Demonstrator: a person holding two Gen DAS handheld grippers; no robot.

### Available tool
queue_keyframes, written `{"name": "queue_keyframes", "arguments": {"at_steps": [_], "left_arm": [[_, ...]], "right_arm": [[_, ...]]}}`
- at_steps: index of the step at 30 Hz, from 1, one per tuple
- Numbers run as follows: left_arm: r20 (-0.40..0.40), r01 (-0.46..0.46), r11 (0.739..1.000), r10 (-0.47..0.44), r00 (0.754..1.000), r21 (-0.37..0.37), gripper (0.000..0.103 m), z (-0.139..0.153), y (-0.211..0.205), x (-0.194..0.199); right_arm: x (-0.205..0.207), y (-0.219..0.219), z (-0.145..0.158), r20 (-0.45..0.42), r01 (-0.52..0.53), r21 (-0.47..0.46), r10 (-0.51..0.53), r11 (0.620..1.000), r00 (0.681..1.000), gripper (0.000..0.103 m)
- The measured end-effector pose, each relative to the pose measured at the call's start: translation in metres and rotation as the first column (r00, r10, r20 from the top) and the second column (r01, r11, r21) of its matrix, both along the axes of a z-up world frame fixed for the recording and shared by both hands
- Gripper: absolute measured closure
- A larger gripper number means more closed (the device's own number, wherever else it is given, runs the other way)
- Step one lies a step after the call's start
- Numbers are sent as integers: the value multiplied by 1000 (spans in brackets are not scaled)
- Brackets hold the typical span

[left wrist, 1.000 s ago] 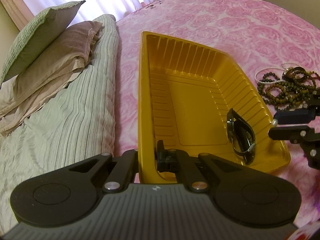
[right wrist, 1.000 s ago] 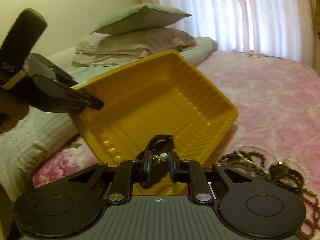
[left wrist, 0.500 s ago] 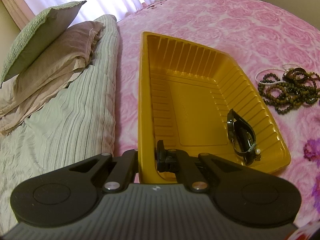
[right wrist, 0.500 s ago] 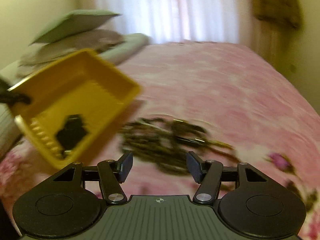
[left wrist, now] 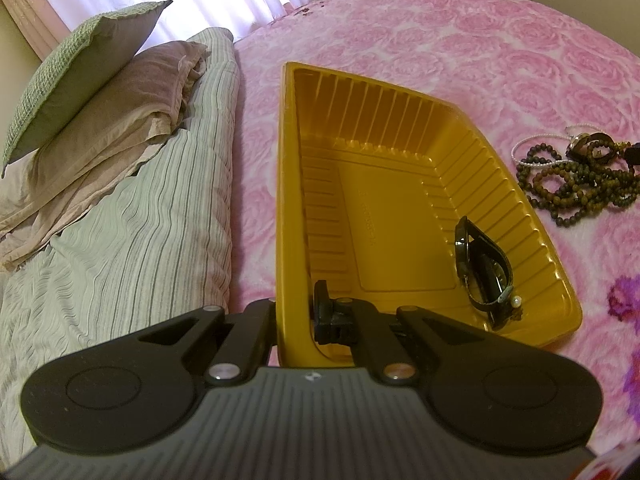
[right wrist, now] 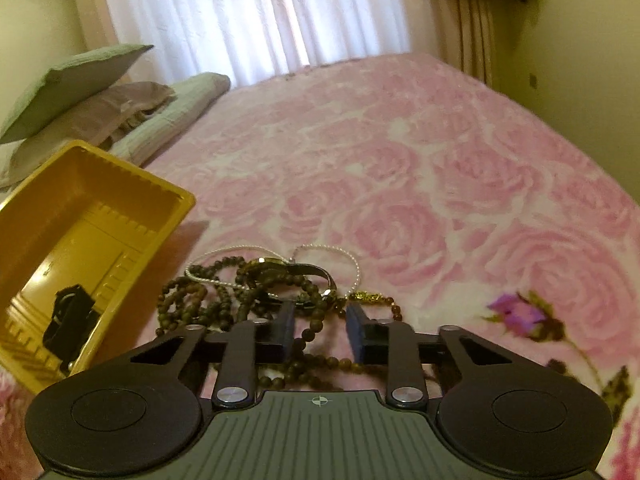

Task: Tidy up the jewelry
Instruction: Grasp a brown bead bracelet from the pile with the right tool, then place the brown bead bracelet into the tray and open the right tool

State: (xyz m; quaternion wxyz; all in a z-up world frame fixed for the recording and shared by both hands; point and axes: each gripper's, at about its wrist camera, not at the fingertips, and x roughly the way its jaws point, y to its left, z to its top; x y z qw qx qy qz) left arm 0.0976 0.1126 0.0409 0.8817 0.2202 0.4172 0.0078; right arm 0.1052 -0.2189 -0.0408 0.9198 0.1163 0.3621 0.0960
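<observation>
My left gripper [left wrist: 298, 308] is shut on the near wall of the yellow tray [left wrist: 288, 200] and holds it tilted on the pink bedspread. A black watch [left wrist: 482, 270] with a small pearl lies in the tray's low corner; it also shows in the right wrist view [right wrist: 68, 316]. A tangled pile of dark bead strands [right wrist: 224, 300], a pearl strand, a second watch [right wrist: 288, 268] and a gold chain [right wrist: 368, 296] lies on the bed. My right gripper [right wrist: 320, 320] is open, low over that pile, with a bead strand between its fingers.
Stacked pillows [left wrist: 80, 92] and a striped folded quilt [left wrist: 132, 240] lie left of the tray. Curtains [right wrist: 260, 16] hang behind the bed. The pink rose bedspread [right wrist: 440, 168] stretches beyond the pile.
My right gripper let go of the black watch in the tray, opened, swung right and came down over the bead pile. The left gripper and tray have not moved.
</observation>
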Motion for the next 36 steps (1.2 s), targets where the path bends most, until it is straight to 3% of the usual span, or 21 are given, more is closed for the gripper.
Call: {"name": "queue_keyframes", "arguments": {"at_steps": [3,5,7,15,23,31,36], "left_arm": [[0,0,1000,0,1000,1,101,0,0,0],[-1,0,1000,0,1000,0,100,0,1,0],[-1,-1,1000,1,1000,0,100,-1,1,0],[-1,-1,1000,1,1000,0,100,-1,1,0],[0,-1,1000,1,1000,-8,100,-3,3,0],[0,1,1000,-1,1000,-9,101,-2,2,1],[1,1,1000,-1,1000,-10,100,-2,2,0]], "right_arm": [[7,0,-6,-31,-6,23,7,1000,1000,82],[7,1,-6,-35,-10,23,11,1000,999,93],[4,1,-2,-18,-5,11,5,1000,1000,96],[-7,8,33,74,-44,-20,45,999,996,96],[-8,42,69,140,-168,42,160,985,977,96],[-8,107,83,155,-391,158,368,907,917,96],[-7,149,84,166,-504,173,479,846,862,96]]}}
